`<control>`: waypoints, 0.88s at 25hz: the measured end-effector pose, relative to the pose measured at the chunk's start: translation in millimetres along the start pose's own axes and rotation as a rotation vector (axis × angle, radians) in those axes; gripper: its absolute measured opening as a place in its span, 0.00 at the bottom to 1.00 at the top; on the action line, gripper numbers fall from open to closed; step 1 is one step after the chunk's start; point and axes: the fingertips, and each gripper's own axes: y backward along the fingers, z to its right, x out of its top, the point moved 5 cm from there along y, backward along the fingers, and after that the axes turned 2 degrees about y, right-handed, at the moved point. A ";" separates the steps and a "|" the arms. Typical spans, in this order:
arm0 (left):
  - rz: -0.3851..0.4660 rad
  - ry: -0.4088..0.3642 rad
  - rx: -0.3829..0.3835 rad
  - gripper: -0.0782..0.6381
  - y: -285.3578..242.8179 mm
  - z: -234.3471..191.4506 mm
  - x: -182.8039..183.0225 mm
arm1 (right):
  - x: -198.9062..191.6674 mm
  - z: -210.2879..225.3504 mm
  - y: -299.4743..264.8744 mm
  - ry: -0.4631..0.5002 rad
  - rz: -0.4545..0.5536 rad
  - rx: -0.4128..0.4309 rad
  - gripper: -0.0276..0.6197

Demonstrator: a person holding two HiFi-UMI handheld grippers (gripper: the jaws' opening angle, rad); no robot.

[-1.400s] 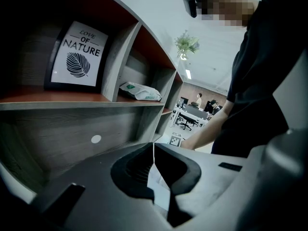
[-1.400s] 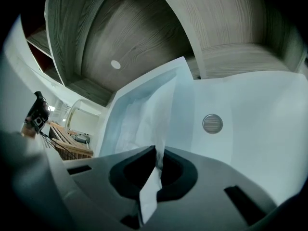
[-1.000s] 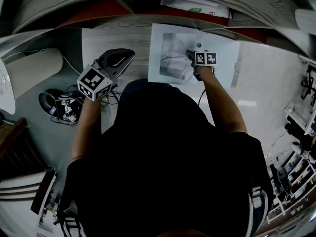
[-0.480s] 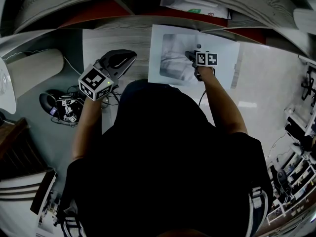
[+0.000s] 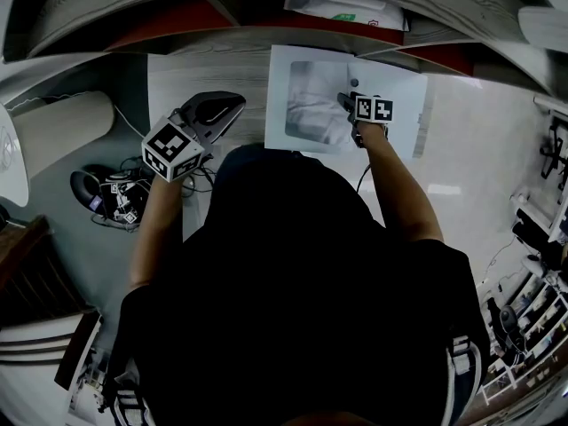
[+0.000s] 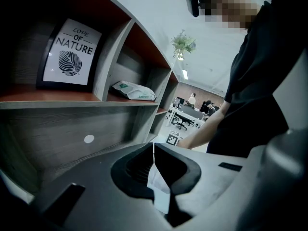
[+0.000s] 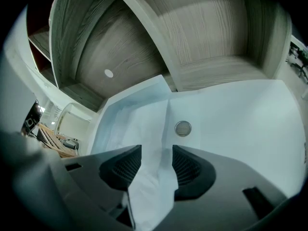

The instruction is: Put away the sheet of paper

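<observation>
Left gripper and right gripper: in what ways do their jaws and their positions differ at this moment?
The left gripper has its jaws together at the tips. The right gripper has jaws that are opening, with the sheet between them. The left gripper is held up and points across at the shelf. The right gripper is low over the white surface where the sheet lies. Both face the shelf.
</observation>
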 end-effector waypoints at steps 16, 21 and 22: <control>0.005 -0.036 -0.024 0.14 -1.9 7.9 5.7 | -5.3 12.7 28.2 -0.063 0.105 -0.037 0.34; 0.005 -0.040 -0.029 0.14 -0.9 12.5 8.0 | -8.7 14.6 36.7 -0.066 0.116 -0.051 0.34; 0.005 -0.042 -0.030 0.14 -0.6 13.7 8.2 | -9.1 15.0 38.8 -0.068 0.119 -0.053 0.34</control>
